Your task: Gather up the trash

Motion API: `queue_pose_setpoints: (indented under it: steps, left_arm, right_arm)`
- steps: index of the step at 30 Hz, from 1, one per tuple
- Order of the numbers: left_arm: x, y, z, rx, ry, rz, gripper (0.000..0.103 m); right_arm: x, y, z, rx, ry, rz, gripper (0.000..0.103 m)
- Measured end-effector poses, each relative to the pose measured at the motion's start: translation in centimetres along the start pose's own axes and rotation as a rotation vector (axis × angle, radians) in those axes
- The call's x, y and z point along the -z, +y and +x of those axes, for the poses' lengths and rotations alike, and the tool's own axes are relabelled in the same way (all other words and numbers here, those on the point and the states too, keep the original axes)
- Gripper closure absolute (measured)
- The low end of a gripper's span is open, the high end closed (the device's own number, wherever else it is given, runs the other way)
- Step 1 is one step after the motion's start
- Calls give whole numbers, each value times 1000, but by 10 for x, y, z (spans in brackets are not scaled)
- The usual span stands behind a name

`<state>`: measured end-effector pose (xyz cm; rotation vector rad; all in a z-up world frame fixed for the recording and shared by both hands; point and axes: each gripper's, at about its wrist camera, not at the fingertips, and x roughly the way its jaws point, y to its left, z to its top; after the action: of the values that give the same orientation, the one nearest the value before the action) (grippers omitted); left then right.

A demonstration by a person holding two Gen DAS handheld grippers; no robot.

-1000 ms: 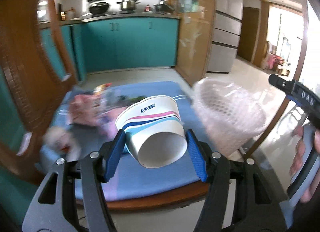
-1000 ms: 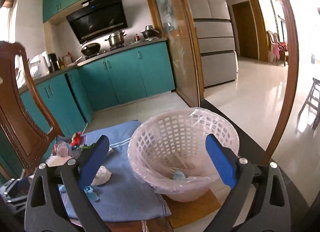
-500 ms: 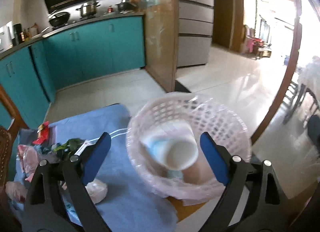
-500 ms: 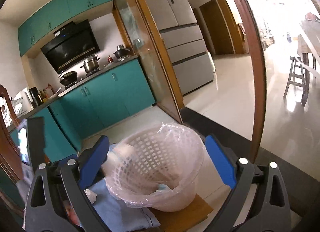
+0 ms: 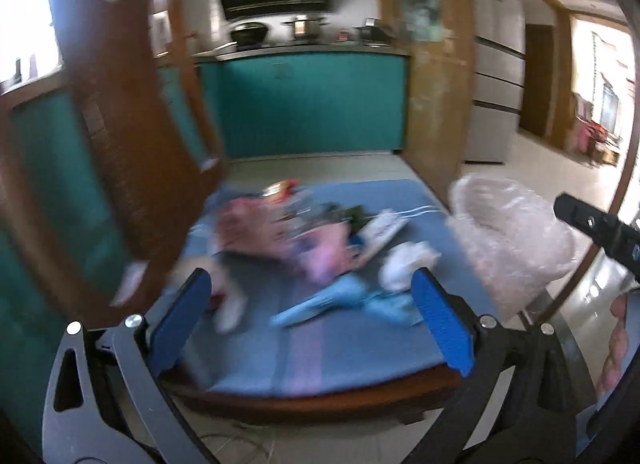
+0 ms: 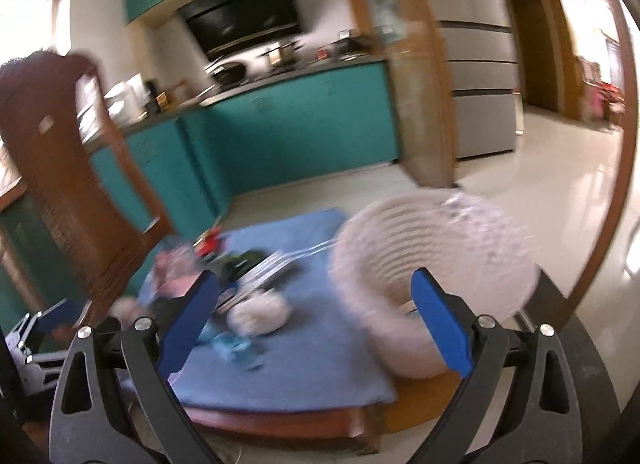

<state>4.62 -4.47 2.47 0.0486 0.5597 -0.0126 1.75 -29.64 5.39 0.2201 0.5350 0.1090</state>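
Observation:
Both views are blurred by motion. My left gripper (image 5: 312, 316) is open and empty above the near edge of the blue cloth (image 5: 340, 348). Trash lies on the cloth: pink wrappers (image 5: 280, 236), a white crumpled wad (image 5: 404, 264) and a blue scrap (image 5: 344, 300). The lined white basket (image 5: 516, 240) stands at the right. My right gripper (image 6: 316, 320) is open and empty, with the basket (image 6: 436, 264) behind its right finger, the white wad (image 6: 260, 316) and the blue scrap (image 6: 236, 348) near its left finger.
A carved wooden chair (image 5: 120, 167) stands at the left of the table. The table's wooden edge (image 5: 320, 404) runs along the front. Teal kitchen cabinets (image 5: 312, 103) and a fridge (image 5: 496, 87) are behind. The right gripper's handle (image 5: 600, 227) shows at the right of the left wrist view.
The paper cup held by my left gripper a second ago went into the basket and the gripper opened. Both grippers have since swung left, back over the trash pile.

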Motion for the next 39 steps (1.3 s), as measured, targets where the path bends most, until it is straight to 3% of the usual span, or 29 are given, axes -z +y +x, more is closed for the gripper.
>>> queue_pose_setpoints:
  steps: [5,10,39]
  left_arm:
    - [20,40,10,-25,67,-106,3]
    - [20,49,8,-8,57,-124,3]
    - [23,35,15,12,87,-88,3]
  right_arm:
    - [17,37,0,-63,12,-71,8]
    - [16,43,7,-67,28,-71,8]
    - [16,42,9,-60,26,-79,8]
